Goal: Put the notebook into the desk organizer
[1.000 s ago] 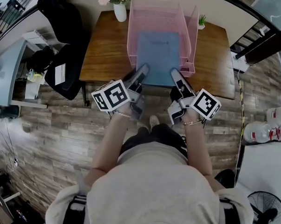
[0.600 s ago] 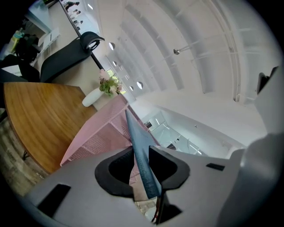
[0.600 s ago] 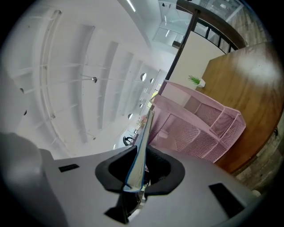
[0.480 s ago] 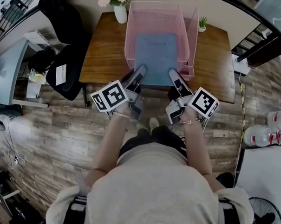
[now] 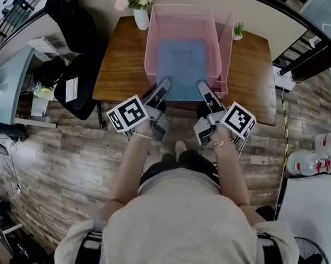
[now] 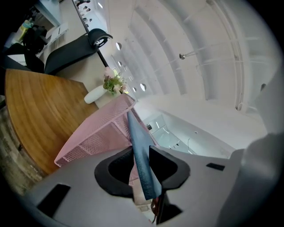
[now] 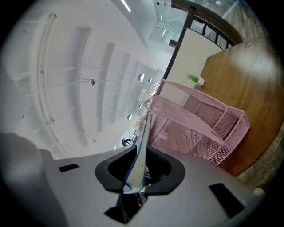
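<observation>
The left tool [image 5: 165, 83] and right tool [image 5: 203, 85] each pinch the near edge of the blue notebook [image 5: 183, 63], jaws narrow on its thin cover, while most of it lies inside the pink mesh desk organizer [image 5: 152, 46] on the wooden surface [image 5: 122, 61]. An uneven push could skew the notebook against a mesh wall, or its near edge, seemingly on the front lip, could tip out on release. No brand or writing is legible; only the tools' square markers show.
</observation>
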`<state>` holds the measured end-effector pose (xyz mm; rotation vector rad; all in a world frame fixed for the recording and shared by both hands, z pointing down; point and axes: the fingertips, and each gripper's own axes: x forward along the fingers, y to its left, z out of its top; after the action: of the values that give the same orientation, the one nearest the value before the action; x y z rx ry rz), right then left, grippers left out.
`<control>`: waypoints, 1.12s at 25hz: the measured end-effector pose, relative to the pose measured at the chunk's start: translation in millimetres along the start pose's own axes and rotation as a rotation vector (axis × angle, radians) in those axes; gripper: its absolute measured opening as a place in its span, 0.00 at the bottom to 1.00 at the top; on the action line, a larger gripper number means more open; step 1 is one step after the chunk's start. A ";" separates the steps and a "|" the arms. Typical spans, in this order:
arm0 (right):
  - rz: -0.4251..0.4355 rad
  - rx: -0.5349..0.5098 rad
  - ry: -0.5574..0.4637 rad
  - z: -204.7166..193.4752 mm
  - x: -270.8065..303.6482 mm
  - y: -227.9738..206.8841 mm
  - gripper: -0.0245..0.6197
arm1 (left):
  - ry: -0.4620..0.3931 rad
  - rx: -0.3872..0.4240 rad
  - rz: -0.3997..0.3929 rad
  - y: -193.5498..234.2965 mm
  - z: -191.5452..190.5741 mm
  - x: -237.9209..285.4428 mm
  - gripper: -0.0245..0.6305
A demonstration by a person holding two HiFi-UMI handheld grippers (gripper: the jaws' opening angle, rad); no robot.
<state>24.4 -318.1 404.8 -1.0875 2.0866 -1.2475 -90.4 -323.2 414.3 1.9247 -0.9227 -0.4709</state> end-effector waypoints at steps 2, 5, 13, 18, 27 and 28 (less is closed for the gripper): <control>-0.015 0.011 -0.005 -0.4 -0.8 -2.0 0.14 | -0.012 -0.013 -0.010 0.0 0.6 0.1 0.20; -0.009 0.019 -0.013 0.8 2.8 -2.8 0.15 | -0.032 -0.036 -0.027 0.8 4.2 1.8 0.20; 0.030 0.031 -0.027 7.4 14.3 -4.4 0.18 | -0.059 -0.044 -0.043 4.6 8.8 7.7 0.24; 0.057 0.009 -0.031 6.3 14.6 1.4 0.21 | -0.057 -0.029 -0.042 3.6 8.3 8.1 0.26; 0.020 -0.087 -0.005 -1.8 5.4 1.9 0.31 | -0.015 0.122 -0.033 -5.8 4.0 -1.3 0.38; 0.012 -0.097 -0.005 -3.1 3.6 1.5 0.32 | -0.014 0.130 -0.032 -6.8 3.5 -4.1 0.38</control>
<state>19.5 -319.1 404.9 -1.1176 2.1659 -1.1471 -92.5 -320.1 406.4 2.0586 -0.9539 -0.4532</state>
